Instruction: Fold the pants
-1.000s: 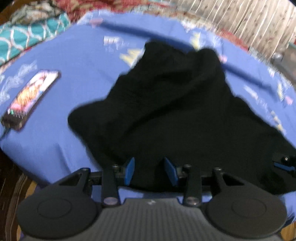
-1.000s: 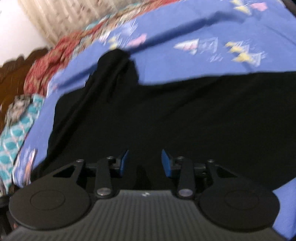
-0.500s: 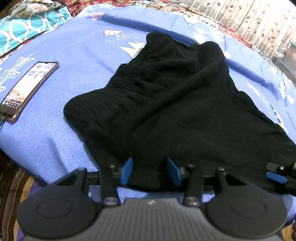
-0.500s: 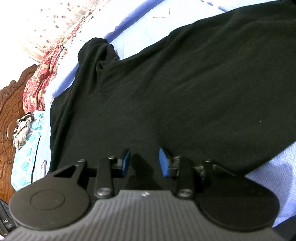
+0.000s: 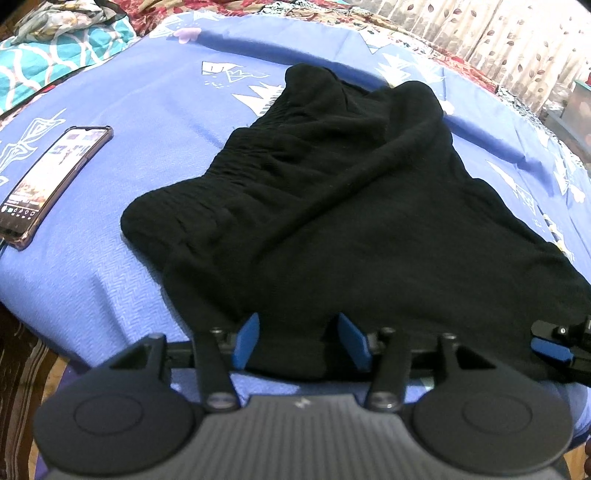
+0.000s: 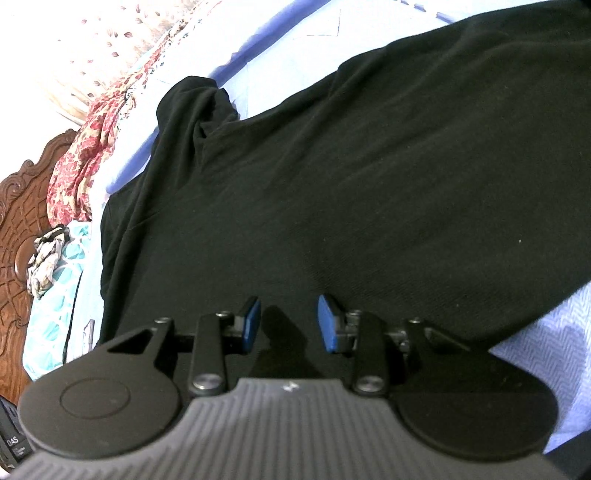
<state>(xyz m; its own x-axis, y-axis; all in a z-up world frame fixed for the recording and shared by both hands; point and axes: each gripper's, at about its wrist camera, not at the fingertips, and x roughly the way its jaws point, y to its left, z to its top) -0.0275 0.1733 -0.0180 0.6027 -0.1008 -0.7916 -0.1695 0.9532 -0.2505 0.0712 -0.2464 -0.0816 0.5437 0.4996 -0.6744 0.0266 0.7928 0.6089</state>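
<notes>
One pair of black pants (image 5: 332,206) lies spread across the blue bedsheet (image 5: 147,122). One phone (image 5: 51,184) lies left of the pants. Two grippers sit at their near hem: left gripper (image 5: 301,341) fingers opening, hem between them; right gripper (image 6: 288,323) fingers apart over fabric. A carved headboard (image 6: 14,229) and curtain (image 5: 498,33) stand beyond the pants.

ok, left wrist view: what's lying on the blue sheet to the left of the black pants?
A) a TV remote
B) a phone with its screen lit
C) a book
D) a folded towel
B: a phone with its screen lit lies flat on the blue sheet, apart from the black pants and to their left.
</notes>
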